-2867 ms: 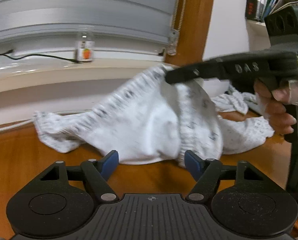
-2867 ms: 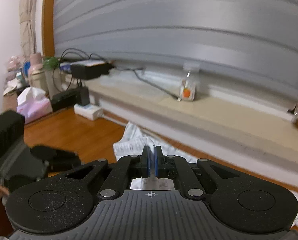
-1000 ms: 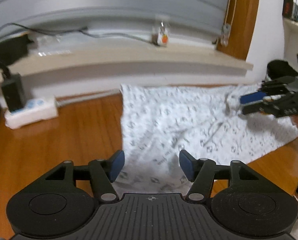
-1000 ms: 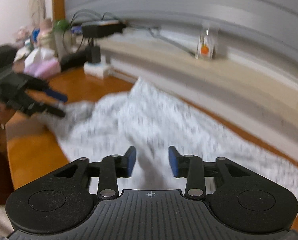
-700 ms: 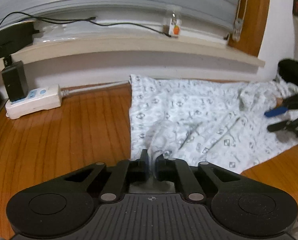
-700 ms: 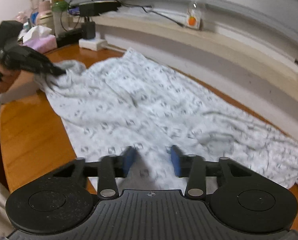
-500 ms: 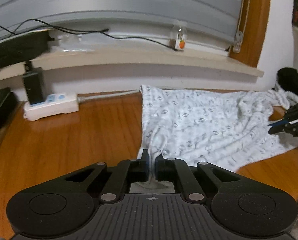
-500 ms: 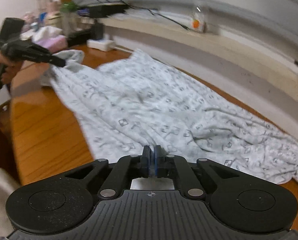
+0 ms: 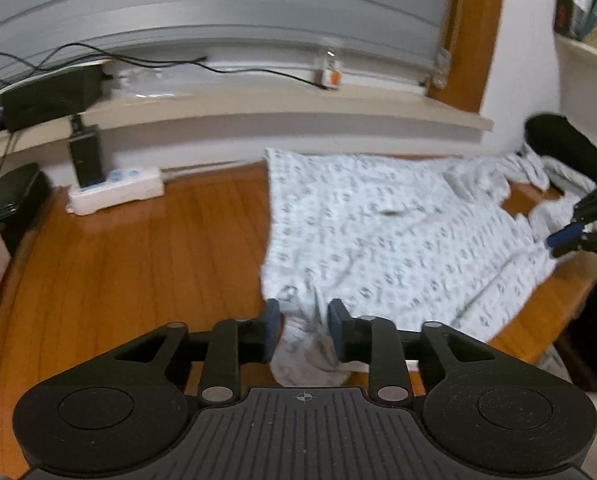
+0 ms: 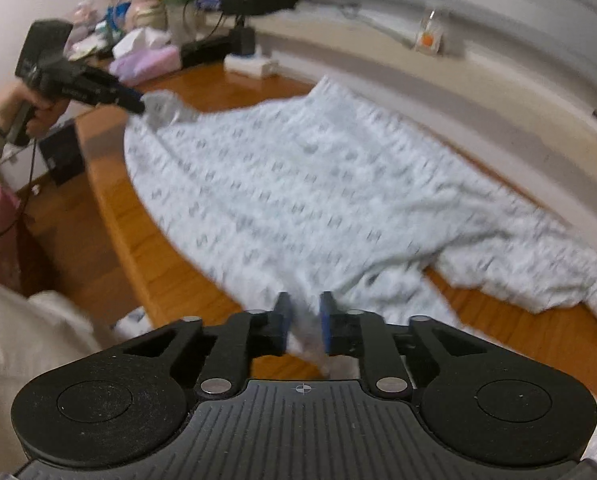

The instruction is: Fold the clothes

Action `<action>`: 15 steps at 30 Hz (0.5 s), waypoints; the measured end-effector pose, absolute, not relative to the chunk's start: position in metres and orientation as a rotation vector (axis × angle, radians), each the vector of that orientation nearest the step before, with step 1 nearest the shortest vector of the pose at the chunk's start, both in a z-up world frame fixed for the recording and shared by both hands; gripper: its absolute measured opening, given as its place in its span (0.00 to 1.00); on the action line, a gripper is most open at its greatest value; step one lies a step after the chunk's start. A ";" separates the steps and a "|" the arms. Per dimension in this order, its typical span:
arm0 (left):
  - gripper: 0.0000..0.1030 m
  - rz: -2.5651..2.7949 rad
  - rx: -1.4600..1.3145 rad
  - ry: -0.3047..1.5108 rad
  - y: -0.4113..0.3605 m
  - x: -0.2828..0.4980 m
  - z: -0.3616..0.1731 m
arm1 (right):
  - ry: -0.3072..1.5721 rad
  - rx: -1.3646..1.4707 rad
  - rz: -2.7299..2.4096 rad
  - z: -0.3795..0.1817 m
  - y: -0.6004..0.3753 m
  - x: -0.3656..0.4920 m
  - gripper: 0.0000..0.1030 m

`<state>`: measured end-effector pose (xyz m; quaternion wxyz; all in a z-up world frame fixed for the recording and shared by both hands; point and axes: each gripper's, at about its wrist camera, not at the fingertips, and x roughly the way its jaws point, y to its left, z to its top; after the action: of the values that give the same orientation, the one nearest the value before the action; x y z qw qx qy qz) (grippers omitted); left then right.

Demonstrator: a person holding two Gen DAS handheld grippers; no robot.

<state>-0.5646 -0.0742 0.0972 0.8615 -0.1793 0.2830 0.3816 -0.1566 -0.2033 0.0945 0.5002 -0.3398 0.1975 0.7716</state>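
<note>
Garment (image 9: 398,240): pale printed cloth, spread flat on your wooden surface (image 9: 138,248) below the window ledge. Long axis: runs from your left tongs (image 9: 304,326) across to your right tongs (image 10: 303,322). Left tongs: parted, bunched near corner lying between the pads. Right tongs: narrowly parted, cloth edge between them. Judgement: each hand sits at one near end; neither has closed.

Right gripper (image 10: 303,322), jaws parted, straddles the patterned garment's (image 10: 318,184) edge.
</note>
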 end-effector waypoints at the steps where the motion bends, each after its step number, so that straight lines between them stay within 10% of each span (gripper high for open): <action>1: 0.37 0.807 -0.376 0.588 -0.072 -0.565 0.098 | 0.462 -0.805 1.863 0.100 -0.200 -0.156 0.27; 15: 0.46 0.815 -0.407 0.537 -0.022 -0.539 0.093 | 0.367 -0.729 1.809 0.072 -0.107 -0.185 0.44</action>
<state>-0.5387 -0.0220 0.0933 0.8634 -0.1944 0.2563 0.3887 -0.1850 -0.1073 0.0722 0.5467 -0.3074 0.1548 0.7633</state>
